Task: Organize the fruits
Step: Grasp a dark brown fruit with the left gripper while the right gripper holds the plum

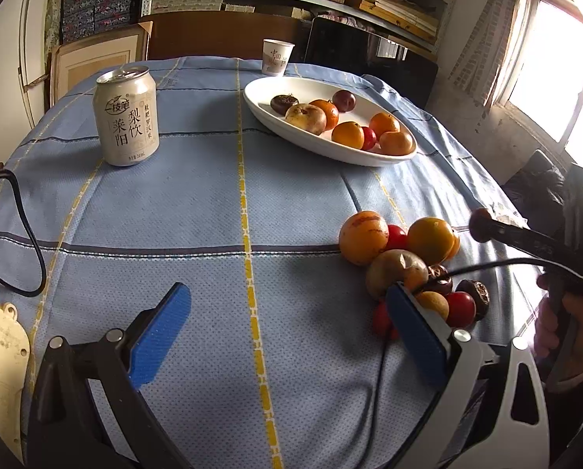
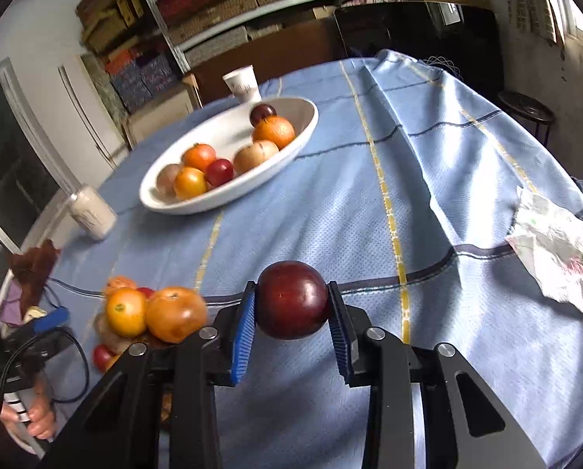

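Observation:
A white oval dish [image 1: 260, 90] [image 2: 213, 133] holds several oranges, plums and other fruits at the far side of the blue tablecloth. A pile of loose fruit [image 1: 405, 258] [image 2: 154, 312] lies on the cloth nearer me: oranges, small red fruits, brownish ones. My left gripper [image 1: 287, 312] is open and empty, its right finger beside the pile. My right gripper [image 2: 291, 308] is shut on a dark red plum [image 2: 293, 299], held above the cloth to the right of the pile; it shows in the left wrist view [image 1: 483, 224] at the right edge.
A white drink can [image 1: 126, 117] [image 2: 92, 215] stands at the left. A paper cup [image 1: 276, 56] [image 2: 242, 84] stands behind the dish. Crumpled paper [image 2: 557, 250] lies at the right. A black cable [image 1: 25, 234] runs along the left edge. The cloth is folded at the far right.

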